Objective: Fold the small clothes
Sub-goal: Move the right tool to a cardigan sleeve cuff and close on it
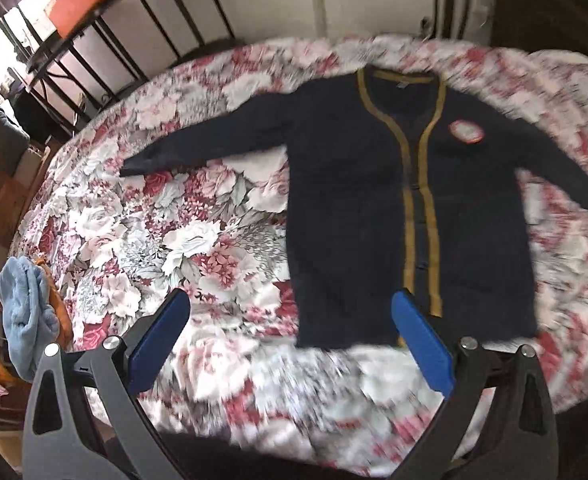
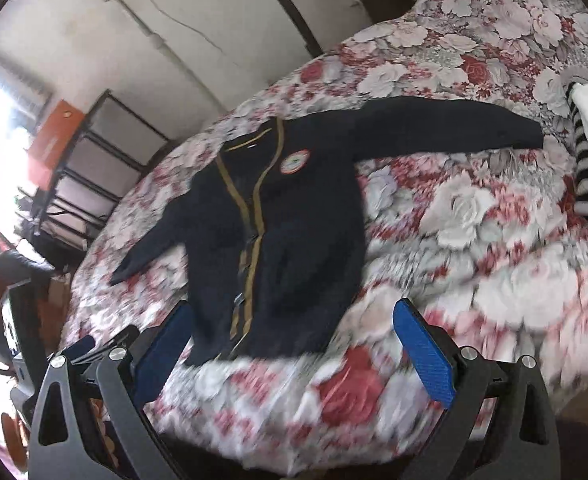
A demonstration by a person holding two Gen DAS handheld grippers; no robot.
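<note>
The bedspread (image 1: 294, 392) smears into blur near the jaws; the cardigan's badge (image 2: 295, 161) is too small to read; the striped garment (image 2: 584, 168) runs off the right wrist view's edge.

Cardigan (image 1: 346, 208): navy knit cloth, matt, fuzzy; mustard woven trim. Bed cover (image 1: 197, 232): floral printed cloth, slight sheen. Left hand-held gripper (image 1: 289, 344): blue matt plastic pads, grey matt frame, shiny metal bolts. Right hand-held gripper (image 2: 294, 350): same finish. Blue towel (image 1: 23, 312): soft, fleecy cloth.
</note>
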